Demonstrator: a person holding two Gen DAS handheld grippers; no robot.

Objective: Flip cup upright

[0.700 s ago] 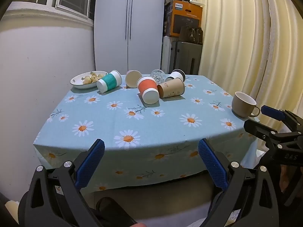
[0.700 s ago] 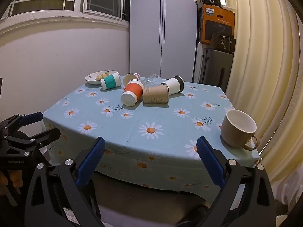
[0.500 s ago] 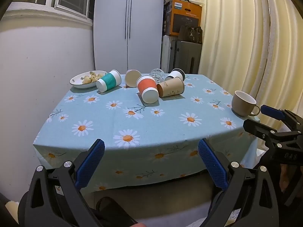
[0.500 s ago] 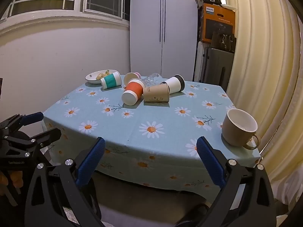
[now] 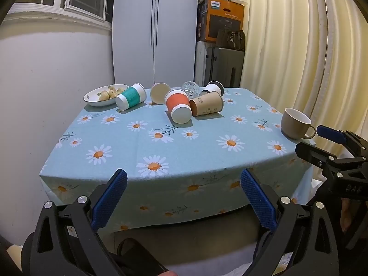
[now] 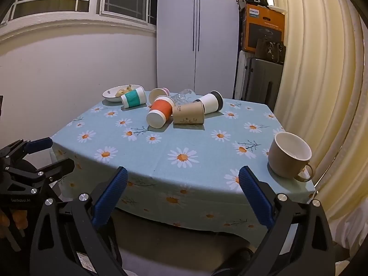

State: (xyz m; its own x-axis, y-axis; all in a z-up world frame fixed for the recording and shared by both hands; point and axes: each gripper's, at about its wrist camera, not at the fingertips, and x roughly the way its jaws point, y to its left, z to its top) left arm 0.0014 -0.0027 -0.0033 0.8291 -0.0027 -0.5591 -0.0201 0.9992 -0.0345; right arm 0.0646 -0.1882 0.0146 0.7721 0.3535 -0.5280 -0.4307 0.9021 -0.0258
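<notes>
Paper cups lie tipped over in a cluster near the far edge of the table (image 5: pixel 207 161): a teal cup (image 5: pixel 131 96), an orange cup (image 5: pixel 178 105), a brown cup (image 5: pixel 207 107), a white cup with a dark lid (image 6: pixel 210 102), and 1 more behind them. Only the beige mug (image 6: pixel 289 155) by the right edge stands upright. Your left gripper (image 5: pixel 182 199) and right gripper (image 6: pixel 181 196) both hang short of the near edge, jaws spread wide and holding nothing. I judge nothing is flipped yet; you have every fallen cup left to reach.
</notes>
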